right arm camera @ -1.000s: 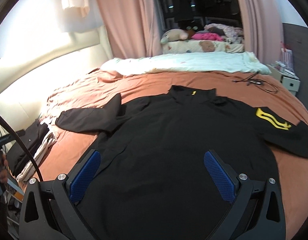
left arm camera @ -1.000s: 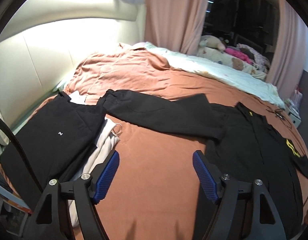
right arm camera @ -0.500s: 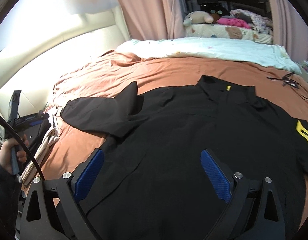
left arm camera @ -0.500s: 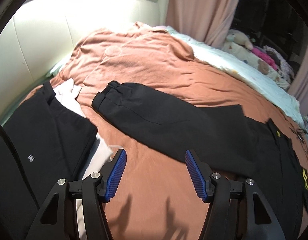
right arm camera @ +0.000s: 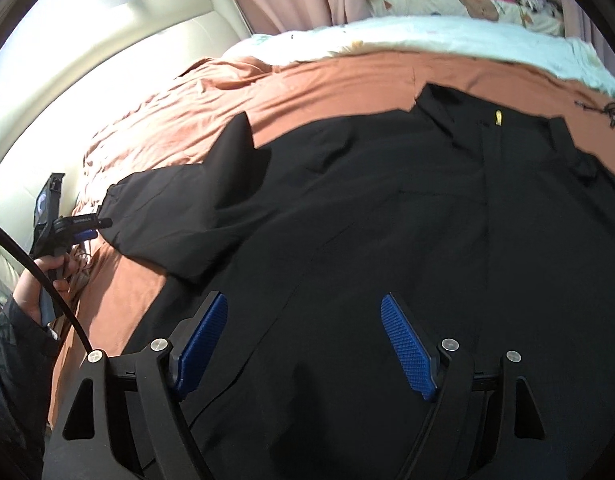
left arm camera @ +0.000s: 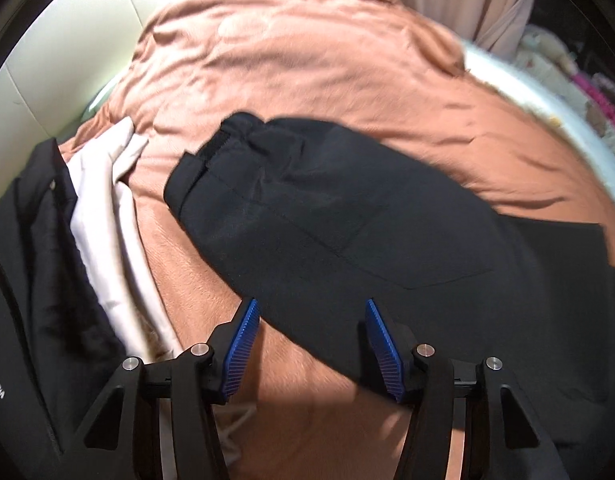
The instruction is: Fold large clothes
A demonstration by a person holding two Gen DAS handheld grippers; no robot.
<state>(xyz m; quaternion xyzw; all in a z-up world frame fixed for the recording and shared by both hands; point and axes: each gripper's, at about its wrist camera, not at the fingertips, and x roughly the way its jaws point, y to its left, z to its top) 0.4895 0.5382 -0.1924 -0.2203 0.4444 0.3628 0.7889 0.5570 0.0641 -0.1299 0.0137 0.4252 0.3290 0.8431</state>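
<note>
Both hand-held grippers (left arm camera: 312, 336) (right arm camera: 303, 344) agape, empty.

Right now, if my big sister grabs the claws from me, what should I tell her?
Left claw: open, empty, hovering at the lower edge of the big black jacket's left sleeve.
Right claw: open, empty, over the big black jacket.
The jacket lies spread flat, front up, on the rust-orange bedsheet. No fold made yet.
Left to do: fold both sleeves in, then the body.

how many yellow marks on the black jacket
1 visible: a small yellow tab at the collar of the black jacket, seen from the right wrist. The jacket's right side runs out of frame, so more may be hidden.
</note>
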